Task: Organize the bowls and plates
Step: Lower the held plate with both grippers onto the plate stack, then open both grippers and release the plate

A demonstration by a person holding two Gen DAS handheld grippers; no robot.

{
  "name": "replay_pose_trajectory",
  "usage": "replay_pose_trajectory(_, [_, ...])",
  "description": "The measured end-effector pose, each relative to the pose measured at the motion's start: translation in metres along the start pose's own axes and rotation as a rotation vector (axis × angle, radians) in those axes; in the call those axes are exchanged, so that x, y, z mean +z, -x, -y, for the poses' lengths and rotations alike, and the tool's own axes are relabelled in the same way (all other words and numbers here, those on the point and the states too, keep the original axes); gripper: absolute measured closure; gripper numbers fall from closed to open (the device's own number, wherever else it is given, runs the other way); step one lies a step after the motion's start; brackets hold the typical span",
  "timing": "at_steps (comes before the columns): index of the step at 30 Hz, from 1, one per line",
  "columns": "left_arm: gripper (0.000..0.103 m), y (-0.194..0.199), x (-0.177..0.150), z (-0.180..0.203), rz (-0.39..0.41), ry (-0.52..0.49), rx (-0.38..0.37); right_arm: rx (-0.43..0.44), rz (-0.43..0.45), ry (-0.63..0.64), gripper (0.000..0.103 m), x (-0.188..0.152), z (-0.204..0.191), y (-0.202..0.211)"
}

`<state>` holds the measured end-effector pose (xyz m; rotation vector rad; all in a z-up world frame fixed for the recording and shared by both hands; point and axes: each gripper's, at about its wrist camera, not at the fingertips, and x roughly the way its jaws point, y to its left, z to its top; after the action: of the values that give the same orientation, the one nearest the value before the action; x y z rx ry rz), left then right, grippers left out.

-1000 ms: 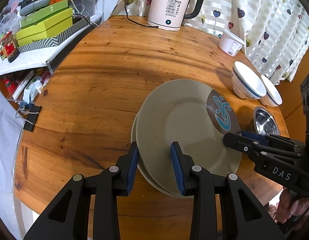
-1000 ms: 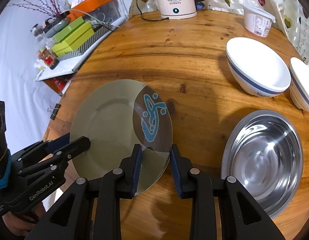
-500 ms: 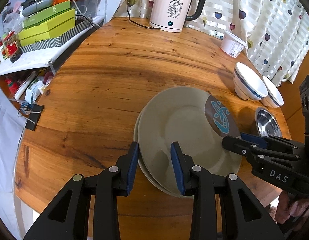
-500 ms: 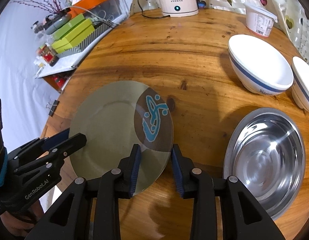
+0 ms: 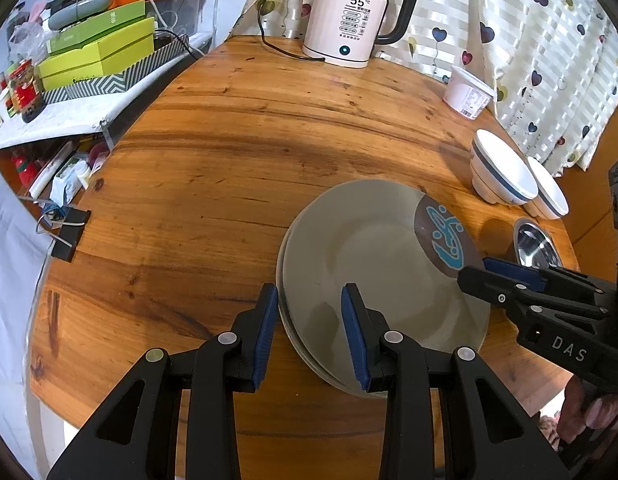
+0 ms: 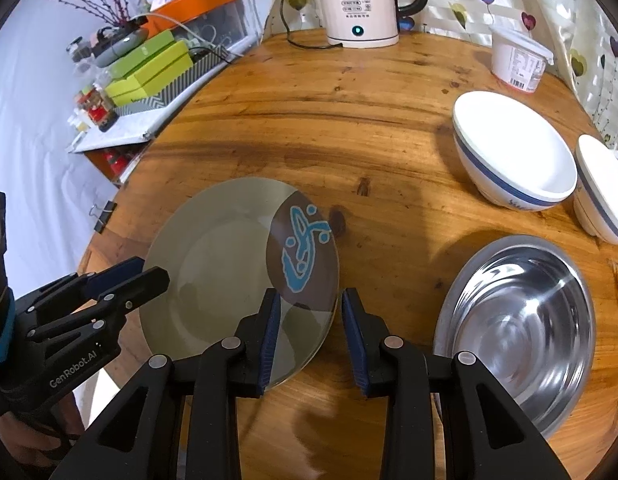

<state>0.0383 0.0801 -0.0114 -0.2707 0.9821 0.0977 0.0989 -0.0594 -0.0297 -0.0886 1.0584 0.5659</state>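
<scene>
Two round, smooth grey plates [image 5: 373, 264] lie stacked near the front edge of the round wooden table [image 5: 237, 152]. Two white bowls [image 6: 513, 152] and one shiny metal bowl [image 6: 521, 312] sit by its right edge. The left gripper [image 5: 309, 328] and right gripper [image 6: 307, 328] each stand open around the plates' rim, not pinching.

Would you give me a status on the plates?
Both grippers open: left gripper, right gripper, fingers straddling opposite rims of the plate stack. Top plate sits slightly off-centre on the lower plate. Nothing blocking; steel bowl apart.
</scene>
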Motion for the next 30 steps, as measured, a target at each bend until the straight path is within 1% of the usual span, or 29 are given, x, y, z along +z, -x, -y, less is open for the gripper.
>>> replay_pose_trajectory(17, [0.069,0.0,-0.001,-0.001,-0.001,0.008,-0.005,0.001,0.006,0.023,0.072,-0.001,-0.005,0.0])
replay_pose_trajectory(23, [0.069,0.009,0.003,-0.007,0.024,0.021,0.003,-0.006,0.041,0.021,0.072,0.001,-0.001,0.011])
replay_pose_trajectory(30, [0.069,0.022,0.008,-0.001,0.056,0.01,-0.004,-0.012,0.092,0.027,0.071,0.004,0.002,0.032])
